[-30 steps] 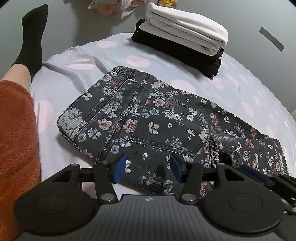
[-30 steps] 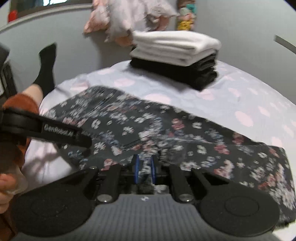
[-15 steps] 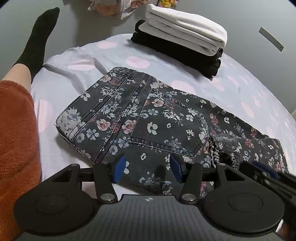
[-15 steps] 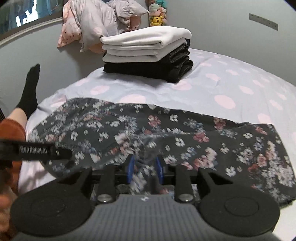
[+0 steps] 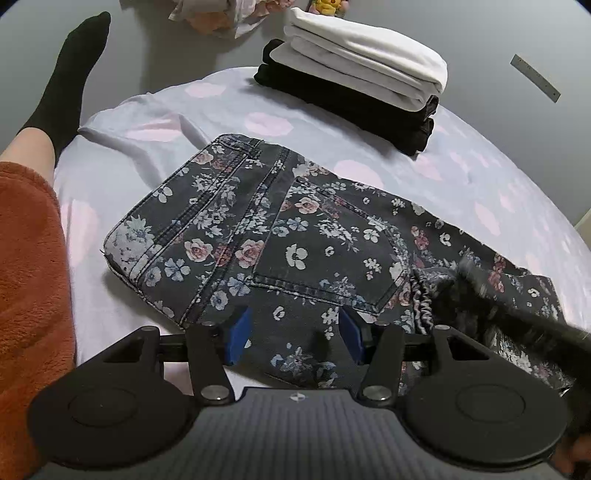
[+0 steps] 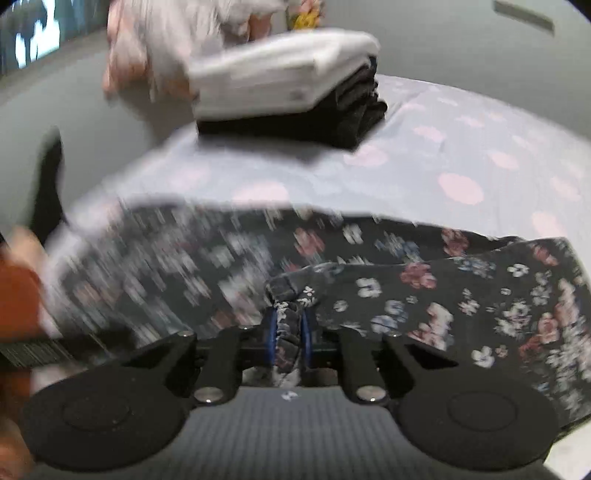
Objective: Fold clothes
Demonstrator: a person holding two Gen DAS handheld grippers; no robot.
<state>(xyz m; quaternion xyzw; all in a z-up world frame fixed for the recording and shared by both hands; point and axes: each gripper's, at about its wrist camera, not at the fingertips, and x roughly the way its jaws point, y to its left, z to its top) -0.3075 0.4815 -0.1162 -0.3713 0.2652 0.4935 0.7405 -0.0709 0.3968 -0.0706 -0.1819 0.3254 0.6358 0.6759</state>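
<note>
Dark floral jeans (image 5: 295, 251) lie flat on a pale spotted bedsheet (image 5: 424, 162), bare sheet left and right of them. The left gripper (image 5: 293, 336) hovers wide open over the jeans' near edge, holding nothing. Behind the jeans sits a folded stack (image 5: 354, 85). The right gripper (image 6: 288, 332) pinches a bunched jeans hem.

A bed (image 5: 480, 177) in a pale lilac sheet with pink spots stands against a plain grey wall (image 5: 480, 33). A grey strip (image 5: 535, 78) is fixed on the wall.
</note>
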